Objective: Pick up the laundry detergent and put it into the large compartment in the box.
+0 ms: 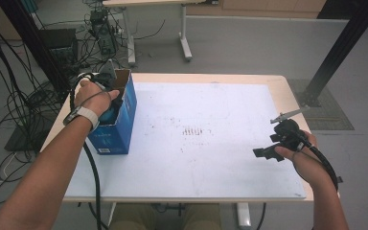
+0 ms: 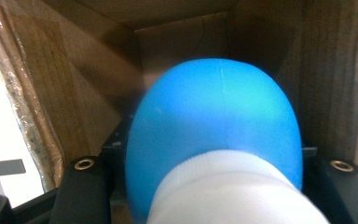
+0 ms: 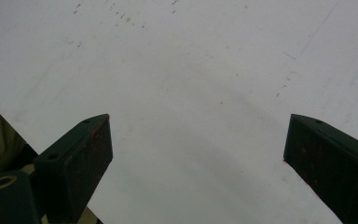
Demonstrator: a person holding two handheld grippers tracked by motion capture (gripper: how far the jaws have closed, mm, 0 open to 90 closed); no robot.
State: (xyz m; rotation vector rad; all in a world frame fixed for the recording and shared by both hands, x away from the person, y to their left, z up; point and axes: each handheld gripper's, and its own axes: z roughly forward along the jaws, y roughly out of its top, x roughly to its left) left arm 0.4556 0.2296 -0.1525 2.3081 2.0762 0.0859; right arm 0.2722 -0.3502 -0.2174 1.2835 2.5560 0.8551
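A blue cardboard box (image 1: pixel 123 125) stands open at the table's left edge. My left gripper (image 1: pixel 110 106) reaches down into it, and a hand holds it from above. In the left gripper view the jaws of my left gripper (image 2: pixel 212 164) flank a round blue object (image 2: pixel 214 116) with a white ribbed part (image 2: pixel 228 186). They press on its sides, inside the brown cardboard walls (image 2: pixel 182 37). My right gripper (image 1: pixel 269 152) hovers low over the right side of the white mat (image 1: pixel 211 153). In its own view my right gripper (image 3: pixel 196 122) is open, with nothing between its jaws.
Small dark marks (image 1: pixel 195 131) dot the middle of the mat. Cables (image 1: pixel 9 110) lie on the floor to the left. Black frame posts (image 1: pixel 338 48) rise at both back corners. Another table's legs (image 1: pixel 184 33) stand behind.
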